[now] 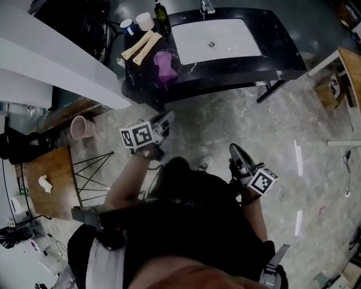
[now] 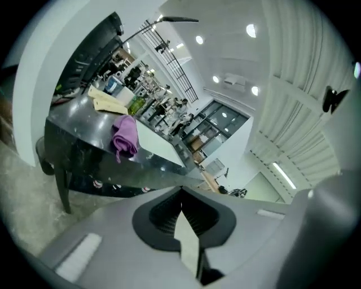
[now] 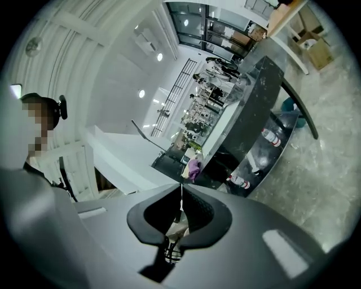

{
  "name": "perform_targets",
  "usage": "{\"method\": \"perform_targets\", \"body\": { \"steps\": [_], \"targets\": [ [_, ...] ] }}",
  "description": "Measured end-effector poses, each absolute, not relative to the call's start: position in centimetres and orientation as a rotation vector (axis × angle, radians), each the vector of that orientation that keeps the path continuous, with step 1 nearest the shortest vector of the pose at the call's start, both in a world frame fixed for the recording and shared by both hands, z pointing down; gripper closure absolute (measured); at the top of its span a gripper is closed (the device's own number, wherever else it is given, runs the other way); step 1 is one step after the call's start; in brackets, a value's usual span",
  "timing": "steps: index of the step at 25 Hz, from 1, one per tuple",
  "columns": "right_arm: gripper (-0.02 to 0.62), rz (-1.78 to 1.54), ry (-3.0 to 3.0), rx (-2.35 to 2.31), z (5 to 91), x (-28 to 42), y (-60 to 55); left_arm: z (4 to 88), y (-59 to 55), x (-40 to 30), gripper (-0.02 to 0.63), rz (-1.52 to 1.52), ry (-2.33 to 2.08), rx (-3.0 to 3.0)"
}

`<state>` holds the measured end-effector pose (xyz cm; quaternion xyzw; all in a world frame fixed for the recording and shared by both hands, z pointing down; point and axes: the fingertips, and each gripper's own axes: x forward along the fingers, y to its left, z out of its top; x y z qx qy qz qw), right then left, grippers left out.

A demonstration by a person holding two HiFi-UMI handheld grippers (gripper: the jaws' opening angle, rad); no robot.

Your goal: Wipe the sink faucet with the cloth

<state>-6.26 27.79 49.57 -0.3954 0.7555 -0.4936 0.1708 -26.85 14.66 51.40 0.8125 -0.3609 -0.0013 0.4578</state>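
Black stone counter (image 1: 282,51) stands well ahead of you, its crumpled purple cloth (image 1: 165,65) lying just left of the white sink basin (image 1: 225,42), apart from the chrome faucet (image 1: 207,7). Your left gripper (image 1: 163,121) and right gripper (image 1: 237,151) are pressed together and empty, probably because nothing is within reach.

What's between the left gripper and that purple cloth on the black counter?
Only marbled floor and the counter front edge, as the head view shows. The left gripper, fingers shut and empty, is well apart from the purple cloth.
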Motion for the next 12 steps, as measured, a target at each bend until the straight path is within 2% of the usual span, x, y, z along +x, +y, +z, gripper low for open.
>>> {"method": "perform_targets", "body": {
  "steps": [1, 4, 7, 12],
  "targets": [
    [0.575, -1.381, 2.141, -1.146, 49.4, -4.9, 27.5, 51.5, 13.0, -27.1, 0.606, 0.01, -0.943, 1.997],
    [0.574, -1.333, 2.12, -1.211, 49.1, -1.5, 26.6, 52.1, 8.4, -28.5, 0.531, 0.067, -1.099, 1.967],
    [0.575, -1.335, 2.08, -1.231, 49.2, 0.3, 25.9, 52.8, 4.3, -29.8, 0.526, 0.182, -1.24, 1.972],
    [0.574, -1.318, 2.074, -1.27, 49.7, 2.8, 22.6, 54.1, -2.7, -31.1, 0.477, 0.434, -1.417, 2.038]
  ]
}}
